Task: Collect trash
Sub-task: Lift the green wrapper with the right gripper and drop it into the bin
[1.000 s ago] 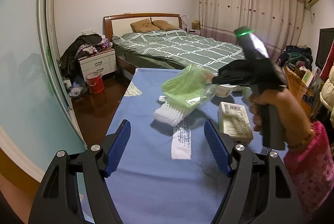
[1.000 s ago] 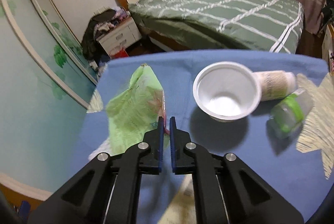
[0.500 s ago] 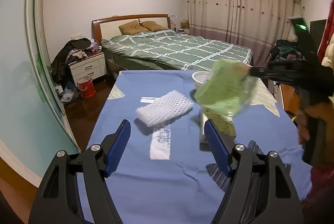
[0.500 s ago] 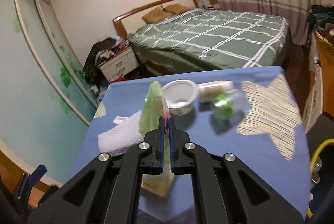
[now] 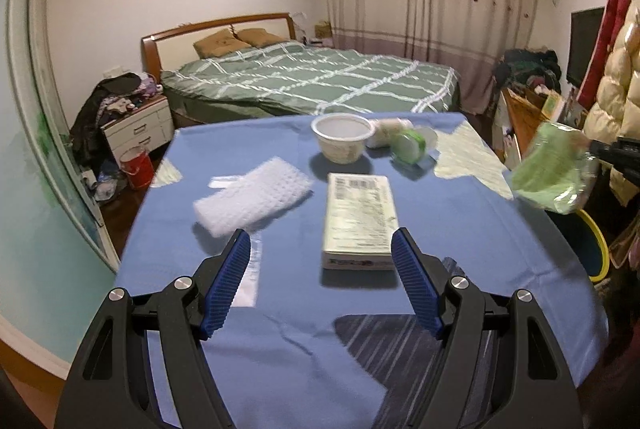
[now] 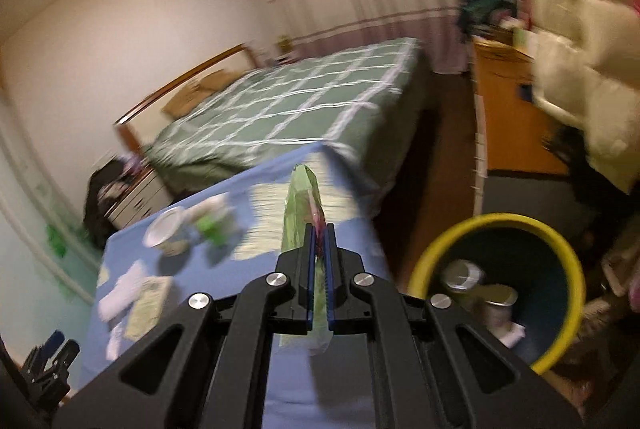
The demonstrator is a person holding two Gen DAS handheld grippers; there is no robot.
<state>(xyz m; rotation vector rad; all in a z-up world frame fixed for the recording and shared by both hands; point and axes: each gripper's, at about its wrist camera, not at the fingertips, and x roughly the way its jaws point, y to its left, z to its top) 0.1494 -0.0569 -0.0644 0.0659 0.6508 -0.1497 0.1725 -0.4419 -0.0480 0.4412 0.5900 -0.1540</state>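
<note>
Both tools share one build: the left claw [image 5: 322,277] and right claw [image 6: 319,265] have matte black angular arms with triangular cut-outs, silver round screws, and ribbed blue pads [image 5: 226,279].

No text, brand, number or sign can be read in either view. Dark printing, with what appears to be a barcode strip, is carried on the top face of the pale carton [image 5: 358,219] lying on the desk [image 5: 460,229], but it is blurred and no character can be made out. Printing is also faintly indicated on the side of the white cup [image 5: 342,143] and on the green wrapper [image 5: 554,169], and neither can be deciphered. In the right wrist view all surfaces are smeared by motion blur and nothing legible is found.
</note>
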